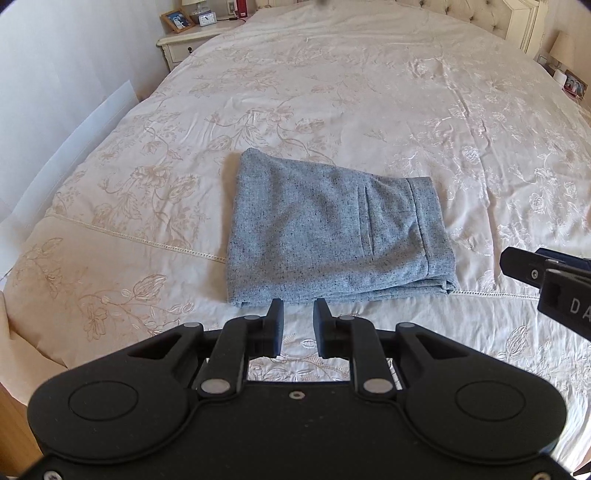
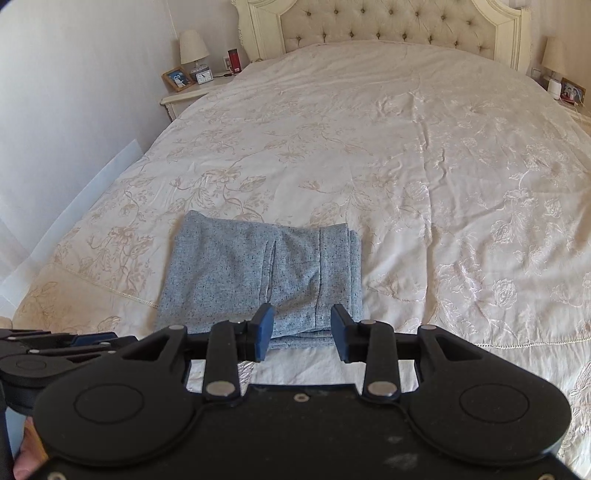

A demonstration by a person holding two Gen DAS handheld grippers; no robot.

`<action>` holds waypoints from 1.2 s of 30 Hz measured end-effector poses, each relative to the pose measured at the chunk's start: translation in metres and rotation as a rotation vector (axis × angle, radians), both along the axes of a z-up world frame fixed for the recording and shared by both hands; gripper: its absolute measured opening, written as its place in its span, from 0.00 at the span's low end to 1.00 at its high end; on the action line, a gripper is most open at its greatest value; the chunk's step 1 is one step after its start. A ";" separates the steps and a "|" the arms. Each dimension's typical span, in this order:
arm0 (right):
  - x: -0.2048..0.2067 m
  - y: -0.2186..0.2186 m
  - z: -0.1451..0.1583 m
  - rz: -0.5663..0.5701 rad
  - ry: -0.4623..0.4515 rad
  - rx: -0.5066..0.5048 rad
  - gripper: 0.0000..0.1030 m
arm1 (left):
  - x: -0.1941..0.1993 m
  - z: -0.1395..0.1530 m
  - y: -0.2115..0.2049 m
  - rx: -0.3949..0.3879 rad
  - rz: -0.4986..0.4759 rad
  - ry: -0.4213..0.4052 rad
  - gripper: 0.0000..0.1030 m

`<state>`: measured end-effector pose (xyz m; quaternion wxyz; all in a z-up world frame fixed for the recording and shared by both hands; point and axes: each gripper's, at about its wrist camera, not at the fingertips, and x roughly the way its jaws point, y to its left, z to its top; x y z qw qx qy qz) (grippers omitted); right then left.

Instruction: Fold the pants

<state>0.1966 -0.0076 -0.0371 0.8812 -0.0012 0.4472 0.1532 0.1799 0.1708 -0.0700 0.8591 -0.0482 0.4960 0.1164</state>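
The grey speckled pants lie folded into a compact rectangle on the bedspread, with the waistband and a pocket seam towards the right. My left gripper hovers just short of their near edge, its jaws a little apart with only bedspread showing between them. In the right wrist view the pants sit left of centre. My right gripper stands open above their near right corner and touches no cloth. The right gripper's body shows at the left view's right edge. The left gripper's body shows low on the left of the right wrist view.
A cream floral bedspread covers the wide bed, with a tufted headboard at the far end. A nightstand with a lamp, a clock and a photo frame stands far left, and another far right. The wall runs along the left.
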 end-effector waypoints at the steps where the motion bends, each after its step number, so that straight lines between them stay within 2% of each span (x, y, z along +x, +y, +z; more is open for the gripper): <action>1: 0.000 0.000 0.001 0.004 -0.003 -0.001 0.36 | 0.000 0.001 0.000 0.003 0.003 -0.004 0.26; 15: -0.001 0.000 0.004 0.019 -0.011 -0.007 0.36 | -0.003 0.002 -0.002 0.003 0.016 -0.008 0.26; 36: -0.005 -0.007 0.003 0.008 -0.010 0.005 0.36 | -0.007 -0.002 -0.012 0.009 -0.015 0.016 0.26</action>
